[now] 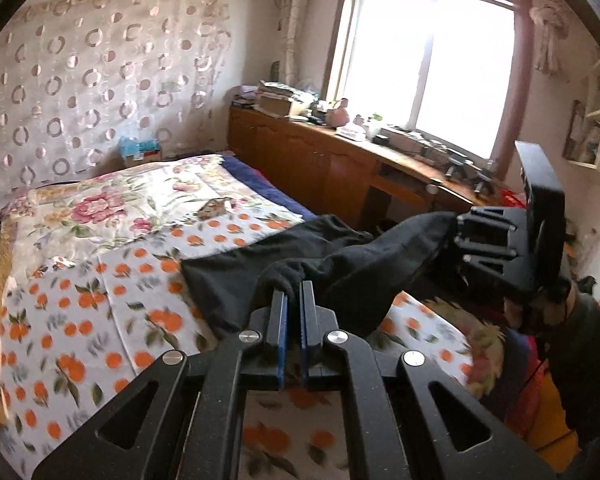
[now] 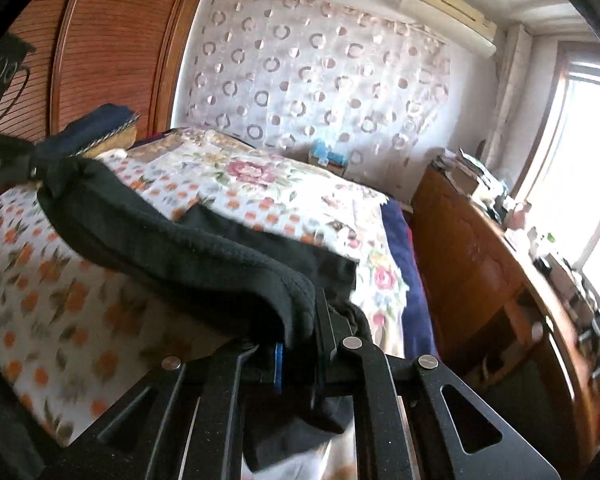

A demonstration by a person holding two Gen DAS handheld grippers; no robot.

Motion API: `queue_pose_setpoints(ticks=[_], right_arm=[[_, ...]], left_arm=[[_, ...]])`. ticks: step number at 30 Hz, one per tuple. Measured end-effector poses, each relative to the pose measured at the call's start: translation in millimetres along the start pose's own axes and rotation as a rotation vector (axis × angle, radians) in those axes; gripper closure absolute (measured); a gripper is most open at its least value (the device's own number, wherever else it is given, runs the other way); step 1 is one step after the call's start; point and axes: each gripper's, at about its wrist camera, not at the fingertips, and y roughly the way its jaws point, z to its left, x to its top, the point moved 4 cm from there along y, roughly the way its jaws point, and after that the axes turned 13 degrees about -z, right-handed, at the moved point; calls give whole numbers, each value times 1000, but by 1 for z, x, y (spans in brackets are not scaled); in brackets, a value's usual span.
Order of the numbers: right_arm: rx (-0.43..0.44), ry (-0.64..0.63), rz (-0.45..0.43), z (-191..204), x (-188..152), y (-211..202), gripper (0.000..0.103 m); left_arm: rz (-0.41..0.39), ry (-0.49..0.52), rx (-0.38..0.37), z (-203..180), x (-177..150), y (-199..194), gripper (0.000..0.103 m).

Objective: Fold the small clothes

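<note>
Above the bed (image 1: 100,280), both grippers pinch 1 black garment (image 1: 340,264).

Garment (image 1: 284,264) stretched above the bed (image 1: 80,280), one end between the left gripper's (image 1: 296,292) jaws, the other in the right gripper (image 1: 460,240) to its right; far edge lies on the sheet; cabinet (image 1: 320,168) right of the bed, under the window (image 1: 432,64); curtain (image 1: 100,80) behind the bed; wardrobe (image 2: 100,40) left of the curtain.
</note>
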Motion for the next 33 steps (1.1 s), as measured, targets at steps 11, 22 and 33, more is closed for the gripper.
queue_pose_setpoints(ticks=[11,22,33], right_arm=[[92,17,111,-24,8,113,92],[162,96,152,-53,19,142,66],[65,129,92,-100,58,158,58]], left_arm=[[127,-54,78,69,3,89,97],[100,-40,103,80,8,89,47],[174,-38,139,99,-13,110,47]])
